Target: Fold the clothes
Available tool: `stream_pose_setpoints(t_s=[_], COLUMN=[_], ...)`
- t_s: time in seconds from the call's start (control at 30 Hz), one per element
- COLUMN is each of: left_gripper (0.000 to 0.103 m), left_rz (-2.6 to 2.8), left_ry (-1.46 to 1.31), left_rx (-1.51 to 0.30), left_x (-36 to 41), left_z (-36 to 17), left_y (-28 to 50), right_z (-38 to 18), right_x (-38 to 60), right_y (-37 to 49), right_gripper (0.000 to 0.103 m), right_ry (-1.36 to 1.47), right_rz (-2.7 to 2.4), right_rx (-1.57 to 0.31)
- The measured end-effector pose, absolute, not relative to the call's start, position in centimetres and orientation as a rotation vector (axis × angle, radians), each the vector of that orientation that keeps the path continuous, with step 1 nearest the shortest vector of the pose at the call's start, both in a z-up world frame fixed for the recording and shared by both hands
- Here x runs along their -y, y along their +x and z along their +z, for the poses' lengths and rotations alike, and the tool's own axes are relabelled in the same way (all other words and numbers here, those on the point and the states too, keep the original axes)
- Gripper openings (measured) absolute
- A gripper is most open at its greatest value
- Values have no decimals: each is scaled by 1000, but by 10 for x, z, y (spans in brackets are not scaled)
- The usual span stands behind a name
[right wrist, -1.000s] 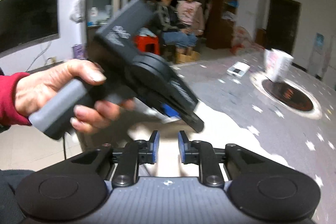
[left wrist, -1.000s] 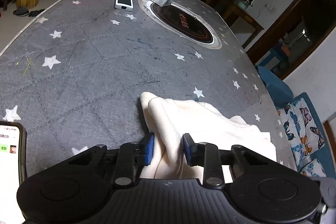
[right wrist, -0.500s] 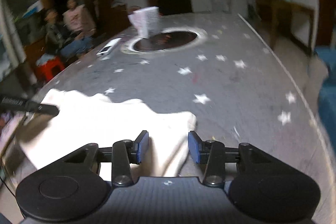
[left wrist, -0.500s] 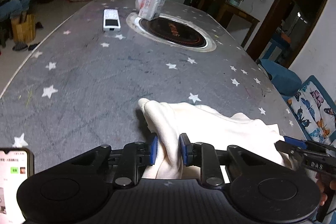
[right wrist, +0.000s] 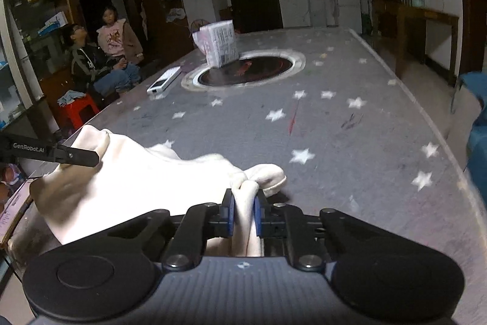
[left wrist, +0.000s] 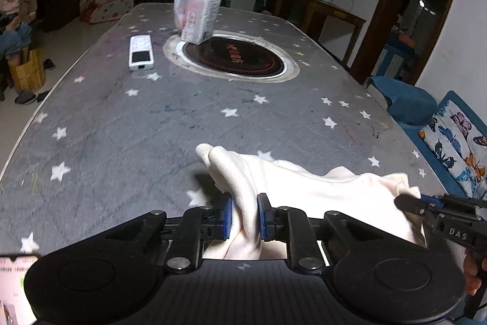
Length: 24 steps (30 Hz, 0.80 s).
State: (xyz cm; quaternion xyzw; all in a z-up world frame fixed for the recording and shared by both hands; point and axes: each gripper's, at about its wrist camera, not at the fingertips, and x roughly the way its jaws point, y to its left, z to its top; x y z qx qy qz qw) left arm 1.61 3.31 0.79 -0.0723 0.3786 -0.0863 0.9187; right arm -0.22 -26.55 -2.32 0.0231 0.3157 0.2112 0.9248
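A cream garment [left wrist: 319,191] lies bunched at the near end of the grey star-patterned table [left wrist: 152,127]. My left gripper [left wrist: 244,212] has its jaws closing, and the blue pads pinch a fold at the garment's left end. In the right wrist view the same garment [right wrist: 137,178] stretches to the left. My right gripper [right wrist: 243,212] is closing too, with a bunched corner squeezed between its pads. Each gripper shows in the other's view: the right gripper [left wrist: 426,203] at the cloth's right end, the left gripper [right wrist: 76,156] at its left end.
Farther up the table are a white remote [left wrist: 140,52], a tissue pack [left wrist: 199,17] and a round inset hob [left wrist: 234,58]. A lit phone [left wrist: 12,288] lies at the near left. A blue butterfly-print seat [left wrist: 456,142] stands by the right edge. Two people [right wrist: 103,51] sit at the left.
My right gripper swung from beside the left hand to the garment's right corner, opened around it and closed on it. The left jaws narrowed on their fold and the cloth rose a little.
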Motion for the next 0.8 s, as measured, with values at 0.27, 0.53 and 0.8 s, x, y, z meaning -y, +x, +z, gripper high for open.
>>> stream_pose_setpoints(t_s=[0.27, 0.53, 0.8], left_gripper=[17, 17, 18], left_rz=[-252, -317, -349], left_ry=[-95, -89, -94], left_rx=[-767, -776, -787], left_x=[2, 47, 82], left_z=[20, 22, 18], left_y=[45, 83, 113], right_z=[8, 26, 27], right_x=[291, 326, 354], right_y=[13, 41, 72], right_gripper=[11, 11, 11], right_ry=[12, -41, -69], right_rz=[362, 263, 191], right_rx=[-564, -521, -529])
